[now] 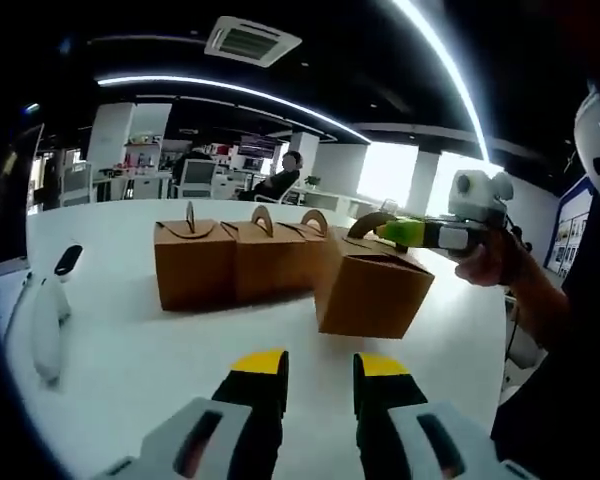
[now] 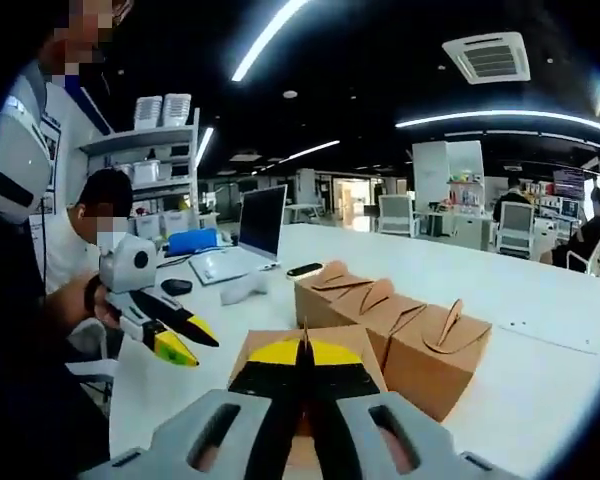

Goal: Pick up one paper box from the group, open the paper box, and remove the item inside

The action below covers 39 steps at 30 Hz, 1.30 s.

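Three brown paper boxes (image 1: 235, 260) with curved handles stand in a row on the white table (image 1: 130, 360). A fourth paper box (image 1: 370, 295) sits tilted in front of the row, apart from it. My right gripper (image 1: 382, 230) reaches in from the right and is shut on that box's top handle. In the right gripper view its jaws (image 2: 305, 355) press together over the box top (image 2: 360, 345), with the row (image 2: 380, 310) behind. My left gripper (image 1: 320, 365) hovers open over the table short of the boxes; it also appears in a hand at the left (image 2: 195, 345).
A white curved object (image 1: 45, 330) and a small black item (image 1: 68, 258) lie at the table's left. An open laptop (image 2: 255, 230), a phone (image 2: 305, 269) and a seated person (image 2: 100, 225) are past the boxes. Desks and chairs fill the background.
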{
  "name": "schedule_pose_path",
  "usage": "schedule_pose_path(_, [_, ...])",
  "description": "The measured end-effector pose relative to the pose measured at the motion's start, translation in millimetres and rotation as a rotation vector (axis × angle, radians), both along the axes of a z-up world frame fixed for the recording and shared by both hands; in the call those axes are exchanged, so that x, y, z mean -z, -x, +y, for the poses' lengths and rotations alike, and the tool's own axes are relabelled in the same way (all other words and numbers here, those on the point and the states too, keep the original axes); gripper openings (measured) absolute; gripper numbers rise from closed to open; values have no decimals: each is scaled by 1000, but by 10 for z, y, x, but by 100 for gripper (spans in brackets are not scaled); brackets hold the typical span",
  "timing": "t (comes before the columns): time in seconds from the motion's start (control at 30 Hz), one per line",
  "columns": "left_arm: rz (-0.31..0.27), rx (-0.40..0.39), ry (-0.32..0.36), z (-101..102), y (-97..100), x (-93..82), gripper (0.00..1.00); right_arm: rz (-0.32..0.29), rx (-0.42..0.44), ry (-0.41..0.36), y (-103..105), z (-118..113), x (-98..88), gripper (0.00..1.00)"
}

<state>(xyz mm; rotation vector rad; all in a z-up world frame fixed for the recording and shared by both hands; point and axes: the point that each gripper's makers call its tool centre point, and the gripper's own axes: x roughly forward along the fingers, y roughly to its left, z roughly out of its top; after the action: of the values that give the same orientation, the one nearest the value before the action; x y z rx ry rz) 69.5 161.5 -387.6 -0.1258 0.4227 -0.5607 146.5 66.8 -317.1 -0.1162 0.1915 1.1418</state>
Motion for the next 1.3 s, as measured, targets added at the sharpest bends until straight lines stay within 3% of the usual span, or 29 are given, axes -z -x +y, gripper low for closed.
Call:
schedule_pose_path(0.47, [16, -21, 0, 56, 44, 61, 29, -28, -114, 65, 150, 169, 97, 2])
schedule_pose_path(0.77, [6, -20, 3, 77, 42, 29, 29, -8, -177, 37, 204, 210, 67, 2])
schedule_pose_path(0.9, [7, -17, -1, 79, 27, 35, 29, -2, -214, -10, 186, 207, 16, 2])
schedule_pose_path(1.13, [8, -22, 3, 108, 33, 39, 29, 14, -292, -6, 217, 189, 66, 2])
schedule_pose_path(1.3, [6, -18, -6, 134, 51, 54, 28, -7, -362, 20, 271, 190, 116, 3])
